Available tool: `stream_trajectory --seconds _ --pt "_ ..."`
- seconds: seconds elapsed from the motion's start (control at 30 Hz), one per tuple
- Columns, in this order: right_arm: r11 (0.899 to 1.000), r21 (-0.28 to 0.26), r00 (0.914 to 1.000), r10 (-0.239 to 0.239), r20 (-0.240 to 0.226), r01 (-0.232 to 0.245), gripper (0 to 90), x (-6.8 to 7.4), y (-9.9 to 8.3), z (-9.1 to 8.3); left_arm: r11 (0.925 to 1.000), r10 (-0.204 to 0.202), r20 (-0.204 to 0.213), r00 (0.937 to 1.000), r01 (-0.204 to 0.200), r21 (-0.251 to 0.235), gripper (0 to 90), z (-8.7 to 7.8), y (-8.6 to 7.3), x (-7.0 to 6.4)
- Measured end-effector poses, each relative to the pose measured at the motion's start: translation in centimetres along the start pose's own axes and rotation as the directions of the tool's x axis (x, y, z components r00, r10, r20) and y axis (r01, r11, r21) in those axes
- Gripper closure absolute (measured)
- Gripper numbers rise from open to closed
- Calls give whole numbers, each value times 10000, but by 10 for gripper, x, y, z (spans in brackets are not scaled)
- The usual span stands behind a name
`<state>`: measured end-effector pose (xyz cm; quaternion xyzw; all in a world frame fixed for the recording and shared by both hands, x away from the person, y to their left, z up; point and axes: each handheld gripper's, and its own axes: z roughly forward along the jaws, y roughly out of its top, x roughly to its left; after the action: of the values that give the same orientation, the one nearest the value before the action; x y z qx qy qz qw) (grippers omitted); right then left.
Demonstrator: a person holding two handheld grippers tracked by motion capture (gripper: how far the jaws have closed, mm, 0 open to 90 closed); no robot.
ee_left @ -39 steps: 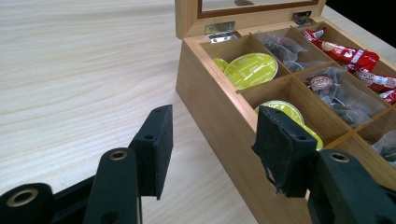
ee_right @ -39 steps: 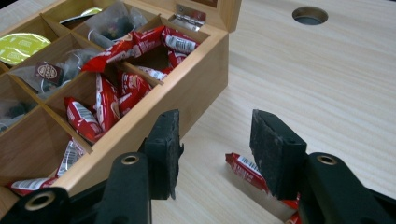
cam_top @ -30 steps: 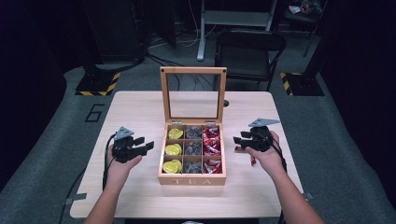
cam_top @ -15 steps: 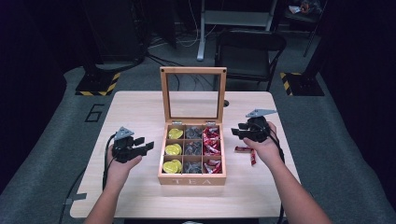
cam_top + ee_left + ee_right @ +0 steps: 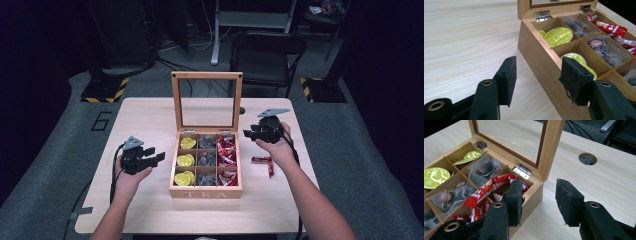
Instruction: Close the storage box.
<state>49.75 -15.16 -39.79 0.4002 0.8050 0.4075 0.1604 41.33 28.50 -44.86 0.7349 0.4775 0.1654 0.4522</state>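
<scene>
A wooden tea box (image 5: 205,191) stands mid-table with its glass lid (image 5: 206,102) upright. Its left column holds yellow-green capsules (image 5: 184,160), its middle column clear tea bags (image 5: 205,159), and its right column red packets (image 5: 226,152). Two red packets (image 5: 263,160) lie on the table right of the box. My left gripper (image 5: 159,157) is open and empty just left of the box, jaws either side of the box's near wall (image 5: 541,62) in its own view (image 5: 537,75). My right gripper (image 5: 248,134) hovers open and empty at the box's far right corner (image 5: 539,195), above the red packets (image 5: 489,188).
The table (image 5: 145,120) has a round cable hole (image 5: 587,159) behind the box on the right. A black folding chair (image 5: 267,55) stands beyond the far edge. Bare wood lies left of the box and along the front edge.
My right gripper has moved away from me and left, toward the box's far right corner, uncovering two red packets on the table. The left gripper has stayed put.
</scene>
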Motion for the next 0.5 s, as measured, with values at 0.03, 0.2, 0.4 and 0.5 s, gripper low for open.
stream_trajectory --seconds 0.03,0.2,0.4,0.5 --pt "10000 -21 10000 -16 20 16 565 -1 4 4 10000 0 2 10000 0 2 469 0 0 0" --pt "10000 -43 10000 81 57 -80 564 -5 10 14 10000 33 -6 10000 -33 18 469 1 0 0" --pt "9997 75 9997 213 155 -214 562 -10 14 32 9999 64 -5 10000 -64 108 469 2 -1 0" --pt "9994 68 9993 344 153 -345 561 -10 16 37 9999 69 -10 10000 -69 116 469 2 -1 0"
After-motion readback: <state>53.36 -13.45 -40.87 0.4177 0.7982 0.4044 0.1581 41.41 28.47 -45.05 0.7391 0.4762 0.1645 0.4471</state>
